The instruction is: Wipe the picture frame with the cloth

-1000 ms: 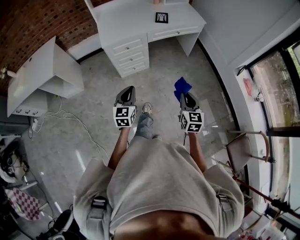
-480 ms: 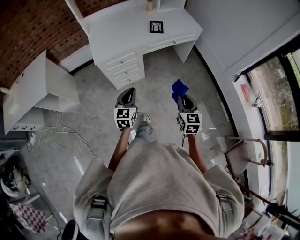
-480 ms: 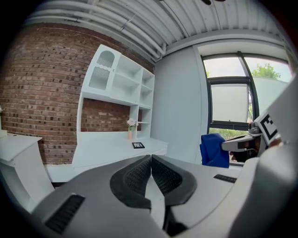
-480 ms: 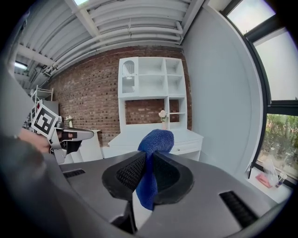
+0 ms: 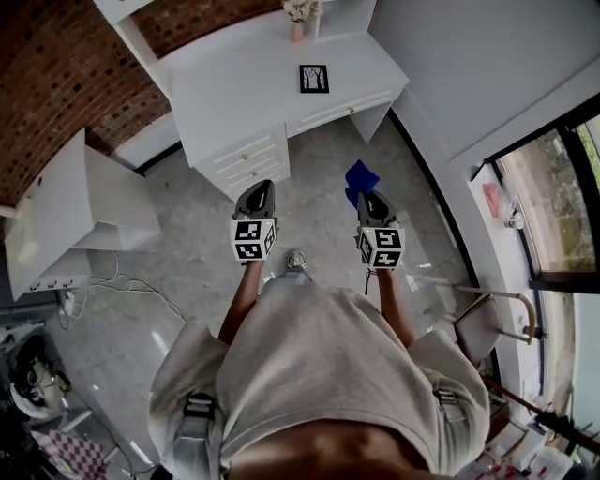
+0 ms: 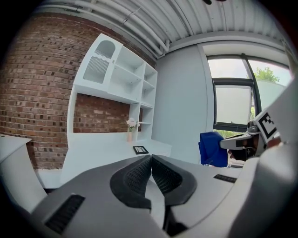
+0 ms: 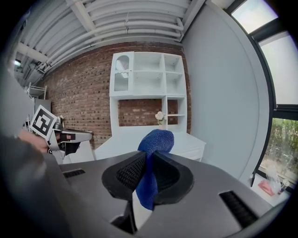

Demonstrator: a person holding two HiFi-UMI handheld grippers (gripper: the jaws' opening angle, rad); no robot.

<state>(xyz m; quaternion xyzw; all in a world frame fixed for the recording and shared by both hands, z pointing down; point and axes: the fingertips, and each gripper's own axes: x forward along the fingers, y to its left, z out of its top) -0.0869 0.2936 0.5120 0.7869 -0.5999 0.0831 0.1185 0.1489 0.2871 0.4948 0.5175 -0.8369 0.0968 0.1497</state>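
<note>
A small black picture frame (image 5: 314, 79) lies flat on the white desk (image 5: 234, 89) ahead of me; the left gripper view shows the frame (image 6: 140, 149) small on the desktop. My right gripper (image 5: 368, 194) is shut on a blue cloth (image 5: 361, 178), which bunches above the jaws in the right gripper view (image 7: 156, 140). My left gripper (image 5: 259, 189) is shut with nothing in it (image 6: 151, 159). Both grippers hang over the floor, short of the desk. The blue cloth (image 6: 212, 148) also shows at the right of the left gripper view.
A vase of flowers (image 5: 300, 14) stands at the desk's back by white shelves (image 7: 149, 74). The desk has drawers (image 5: 248, 159) facing me. A white cabinet (image 5: 66, 202) stands at the left with cables (image 5: 141, 267) on the floor. Windows (image 5: 553, 197) and a chair (image 5: 483, 314) are at the right.
I have stepped toward the desk: it and the picture frame sit lower and larger in the head view. Both grippers keep their hold and spacing.
</note>
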